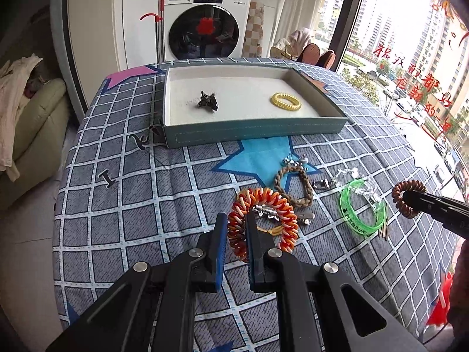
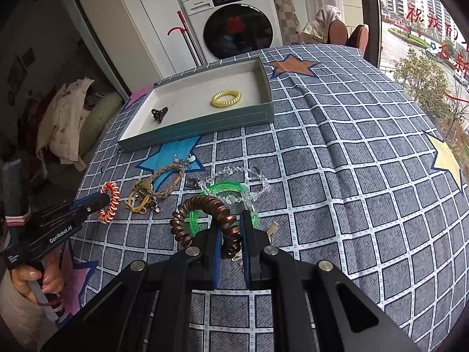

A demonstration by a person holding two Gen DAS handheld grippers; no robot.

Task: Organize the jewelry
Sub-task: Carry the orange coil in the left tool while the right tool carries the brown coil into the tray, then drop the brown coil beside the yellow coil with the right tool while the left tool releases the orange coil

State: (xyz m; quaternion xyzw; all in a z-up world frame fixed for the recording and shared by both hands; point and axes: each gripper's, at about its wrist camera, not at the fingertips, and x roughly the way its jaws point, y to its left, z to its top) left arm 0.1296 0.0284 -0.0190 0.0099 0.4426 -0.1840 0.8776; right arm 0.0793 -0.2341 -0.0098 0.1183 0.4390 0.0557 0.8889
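Left wrist: three coil hair ties [image 1: 261,220], one tray [image 1: 252,130].

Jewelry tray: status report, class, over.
Left gripper shut on orange coil tie. Right gripper shut on brown coil tie. Tray holds two pieces; path clear.

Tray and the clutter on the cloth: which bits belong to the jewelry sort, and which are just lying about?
Job:
tray
yellow coil tie
dark claw clip
orange coil tie, left gripper
brown coil tie, right gripper
green bangle
braided bracelet

Lying about:
washing machine
checked cloth
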